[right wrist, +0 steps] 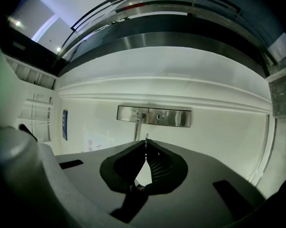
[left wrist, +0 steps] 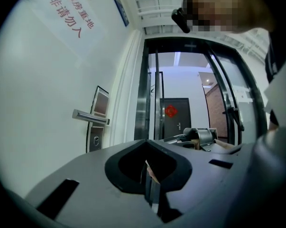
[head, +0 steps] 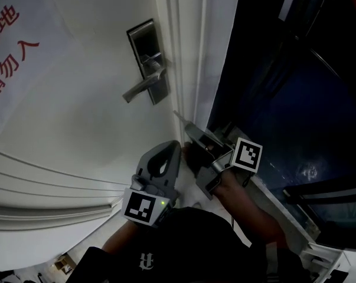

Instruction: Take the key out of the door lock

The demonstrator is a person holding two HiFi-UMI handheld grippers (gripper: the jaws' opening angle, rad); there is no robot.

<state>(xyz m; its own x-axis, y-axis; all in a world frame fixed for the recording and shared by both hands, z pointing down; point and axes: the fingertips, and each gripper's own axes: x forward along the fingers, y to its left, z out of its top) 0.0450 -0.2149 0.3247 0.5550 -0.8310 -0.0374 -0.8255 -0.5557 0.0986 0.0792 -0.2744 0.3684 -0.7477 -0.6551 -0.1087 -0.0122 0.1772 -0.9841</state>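
On the white door (head: 77, 99), the steel lock plate (head: 147, 55) carries a lever handle (head: 143, 87). The right gripper view shows the same plate (right wrist: 154, 116), and its keyhole (right wrist: 159, 116) looks dark with nothing in it. My right gripper (head: 188, 127) is below the lock, a short way off the door. It is shut on a thin metal sliver, seemingly the key (head: 179, 117), which pokes out of the tips (right wrist: 146, 137). Lower down and to the left, my left gripper (head: 175, 146) is shut with nothing in it. It points past the plate (left wrist: 97, 122).
A white door frame (head: 189, 46) runs beside the lock, with dark glass (head: 284, 99) to its right. Red characters (head: 12, 40) are printed on the door. Through the glass, the left gripper view shows a dark door with a red ornament (left wrist: 171, 111).
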